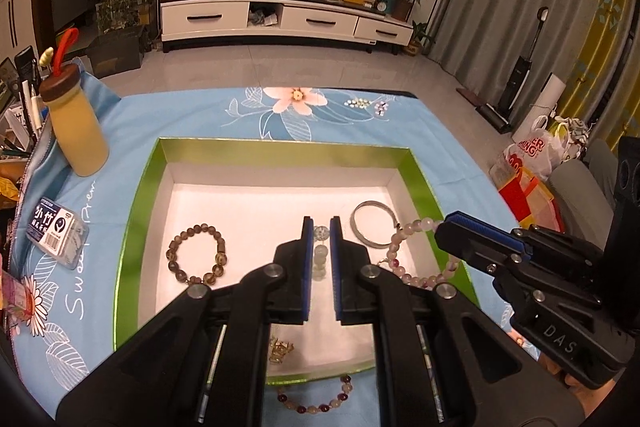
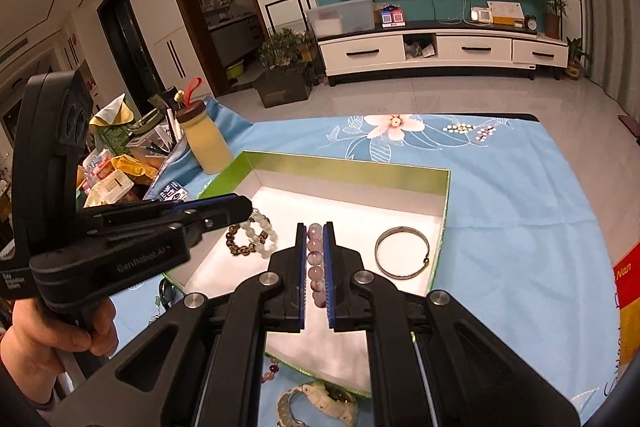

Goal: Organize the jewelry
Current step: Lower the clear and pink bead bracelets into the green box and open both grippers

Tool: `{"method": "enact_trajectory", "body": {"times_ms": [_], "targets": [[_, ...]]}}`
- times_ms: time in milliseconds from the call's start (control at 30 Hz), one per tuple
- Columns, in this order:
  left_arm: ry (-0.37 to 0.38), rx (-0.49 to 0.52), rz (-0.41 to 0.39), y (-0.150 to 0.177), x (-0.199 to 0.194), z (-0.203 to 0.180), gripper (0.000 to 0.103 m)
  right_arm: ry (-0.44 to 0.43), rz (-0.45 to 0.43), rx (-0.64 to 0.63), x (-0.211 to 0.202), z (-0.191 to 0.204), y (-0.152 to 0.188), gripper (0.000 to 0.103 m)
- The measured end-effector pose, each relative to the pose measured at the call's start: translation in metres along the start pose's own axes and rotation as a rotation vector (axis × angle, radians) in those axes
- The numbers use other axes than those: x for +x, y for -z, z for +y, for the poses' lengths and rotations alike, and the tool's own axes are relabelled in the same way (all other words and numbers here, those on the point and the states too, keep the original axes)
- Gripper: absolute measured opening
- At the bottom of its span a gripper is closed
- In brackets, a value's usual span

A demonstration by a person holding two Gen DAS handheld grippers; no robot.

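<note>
A green-rimmed box (image 1: 144, 187) with a white floor lies on the blue cloth; it also shows in the right wrist view (image 2: 344, 165). Inside lie a brown bead bracelet (image 1: 197, 255) and a silver bangle (image 1: 372, 229), which the right wrist view (image 2: 402, 253) also shows. My left gripper (image 1: 321, 227) is shut on a clear bead bracelet (image 1: 320, 255) above the box floor; that bracelet also shows in the right wrist view (image 2: 262, 229). My right gripper (image 2: 312, 233) is shut on a pink bead bracelet (image 2: 314, 263), which hangs over the box's right rim in the left wrist view (image 1: 416, 259).
A dark red bead bracelet (image 1: 316, 401) and gold pieces (image 1: 280, 349) lie near the box's front edge. A pale carved piece (image 2: 320, 405) lies in front. A yellow bottle (image 1: 76, 127) and a small card box (image 1: 56, 231) stand left.
</note>
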State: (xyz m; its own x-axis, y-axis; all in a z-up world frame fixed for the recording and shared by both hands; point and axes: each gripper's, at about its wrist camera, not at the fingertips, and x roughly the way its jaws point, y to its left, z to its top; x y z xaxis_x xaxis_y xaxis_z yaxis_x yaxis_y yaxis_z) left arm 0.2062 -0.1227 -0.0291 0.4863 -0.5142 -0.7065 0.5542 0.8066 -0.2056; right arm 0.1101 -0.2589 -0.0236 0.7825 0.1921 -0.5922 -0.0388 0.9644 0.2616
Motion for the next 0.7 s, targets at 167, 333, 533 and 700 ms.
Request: {"method": "enact_trajectory", "body": {"times_ms": [167, 333, 533, 700], "targets": [[-0.016, 0.0, 0.017, 0.0, 0.011, 0.003, 0.008, 0.005, 0.019, -0.001, 0.013, -0.002, -0.001, 0.007], [-0.031, -0.001, 0.027, 0.0, 0.019, 0.006, 0.008, 0.01, 0.03, 0.003, 0.021, -0.004, -0.001, 0.007], [-0.04, -0.005, 0.041, 0.001, 0.029, 0.011, 0.008, 0.014, 0.046, 0.001, 0.031, -0.005, -0.001, 0.007], [-0.051, -0.002, 0.052, 0.001, 0.035, 0.012, 0.008, 0.015, 0.058, 0.003, 0.037, -0.006, 0.0, 0.007]]}}
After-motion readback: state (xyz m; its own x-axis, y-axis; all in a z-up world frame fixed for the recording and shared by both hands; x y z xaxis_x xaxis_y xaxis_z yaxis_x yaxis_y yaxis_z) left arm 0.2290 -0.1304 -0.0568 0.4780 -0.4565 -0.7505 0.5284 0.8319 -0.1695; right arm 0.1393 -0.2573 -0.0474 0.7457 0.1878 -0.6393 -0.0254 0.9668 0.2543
